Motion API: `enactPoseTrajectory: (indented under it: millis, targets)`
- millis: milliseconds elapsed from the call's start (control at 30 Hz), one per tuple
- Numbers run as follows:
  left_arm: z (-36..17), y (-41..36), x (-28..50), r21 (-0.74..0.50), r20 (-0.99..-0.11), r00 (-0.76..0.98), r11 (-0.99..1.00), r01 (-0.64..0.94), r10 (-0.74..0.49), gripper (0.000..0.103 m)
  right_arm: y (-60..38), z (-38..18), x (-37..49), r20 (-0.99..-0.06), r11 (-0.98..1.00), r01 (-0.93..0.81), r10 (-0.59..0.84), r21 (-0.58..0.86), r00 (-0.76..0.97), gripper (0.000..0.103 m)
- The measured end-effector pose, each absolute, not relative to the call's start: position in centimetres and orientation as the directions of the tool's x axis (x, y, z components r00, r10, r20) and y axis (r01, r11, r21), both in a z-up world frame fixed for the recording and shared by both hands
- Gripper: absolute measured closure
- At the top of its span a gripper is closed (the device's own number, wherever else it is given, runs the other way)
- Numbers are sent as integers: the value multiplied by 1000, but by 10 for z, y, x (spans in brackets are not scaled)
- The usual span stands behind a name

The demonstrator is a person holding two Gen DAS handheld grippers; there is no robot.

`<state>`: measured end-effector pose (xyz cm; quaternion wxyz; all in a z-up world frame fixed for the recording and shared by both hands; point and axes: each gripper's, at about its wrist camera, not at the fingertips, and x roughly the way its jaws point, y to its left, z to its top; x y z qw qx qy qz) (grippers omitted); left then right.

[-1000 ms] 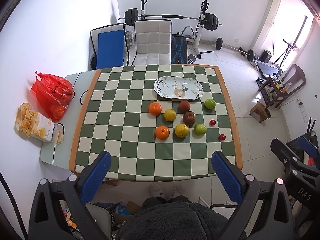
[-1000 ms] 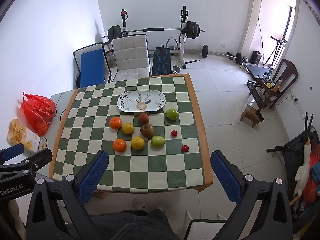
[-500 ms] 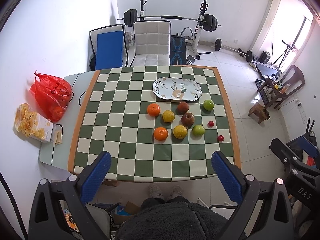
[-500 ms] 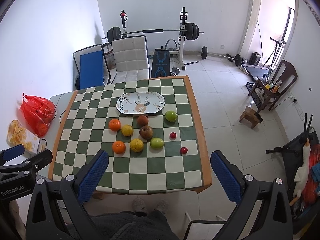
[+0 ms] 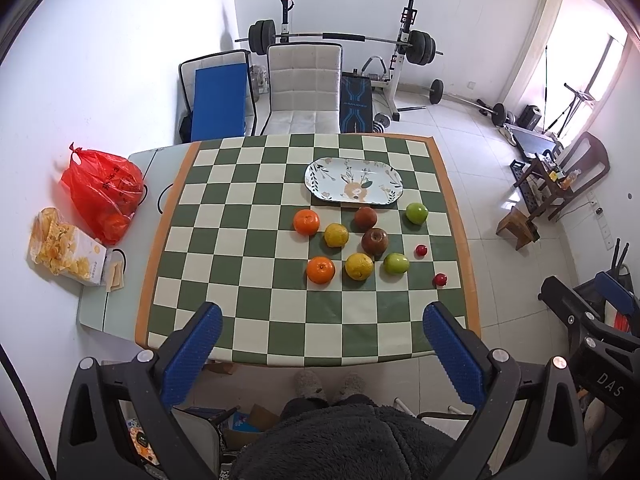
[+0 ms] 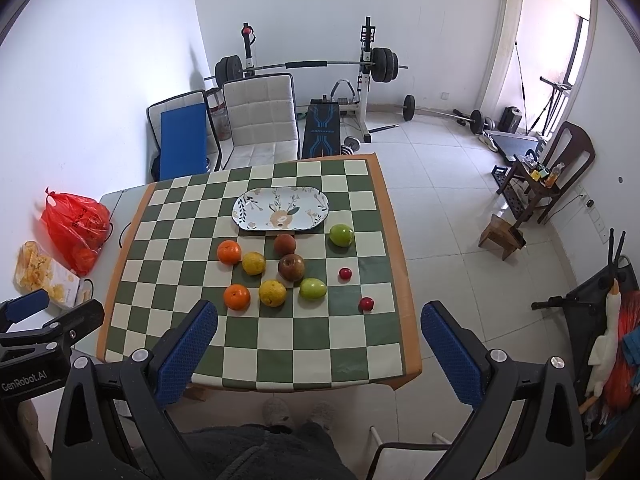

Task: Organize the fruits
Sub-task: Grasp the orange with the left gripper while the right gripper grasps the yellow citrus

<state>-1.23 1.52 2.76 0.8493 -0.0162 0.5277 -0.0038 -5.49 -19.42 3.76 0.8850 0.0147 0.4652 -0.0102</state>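
Observation:
Several fruits lie on a green-and-cream checkered table [image 5: 248, 264] [image 6: 280, 344]: two oranges [image 5: 320, 269] [image 6: 237, 297], two yellow citrus [image 5: 359, 266] [image 6: 272, 293], two dark red apples [image 5: 375, 241] [image 6: 291, 267], two green apples [image 5: 396, 264] [image 6: 313, 288] and two small red fruits [image 5: 439, 279] [image 6: 366, 303]. An empty oval floral plate [image 5: 354, 186] [image 6: 281, 208] sits behind them. My left gripper [image 5: 320, 344] and right gripper [image 6: 318, 340] are open and empty, high above the table's near edge.
A red plastic bag [image 5: 102, 192] and a box of chips [image 5: 66, 250] lie on a grey side table at the left. Chairs [image 5: 302, 84] and a barbell rack [image 5: 340, 38] stand behind the table. A wooden chair [image 6: 548, 172] stands at the right.
Both views have shifted slightly; the table and fruits sit a little higher and farther in frame. No fruit has moved. Both grippers stay open.

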Motion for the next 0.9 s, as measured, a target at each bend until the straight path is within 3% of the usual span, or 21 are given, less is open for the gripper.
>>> enactPoseTrajectory:
  millis: [200, 400, 533, 700, 900]
  targets:
    - [29, 17, -13, -28, -894, 448, 999, -19, -17, 1, -194, 35, -55, -824, 999, 33, -3, 20, 567, 0]
    - [1, 26, 25, 126, -855, 491, 985, -118, 168, 0, -201, 26, -31, -821, 997, 34, 33, 64, 569, 0]
    - [-50, 42, 64, 251, -842, 447, 953, -171, 302, 1, -198, -32, 7, -852, 990, 0, 121, 141, 510, 0]
    - [-131, 65, 106, 308, -885, 308, 934, -179, 350, 1, -174, -135, 67, -897, 974, -29, 217, 223, 385, 0]
    - [-210, 82, 136, 301, -930, 161, 935, -186, 331, 1, -148, -289, 129, -943, 963, 5, 261, 268, 205, 15]
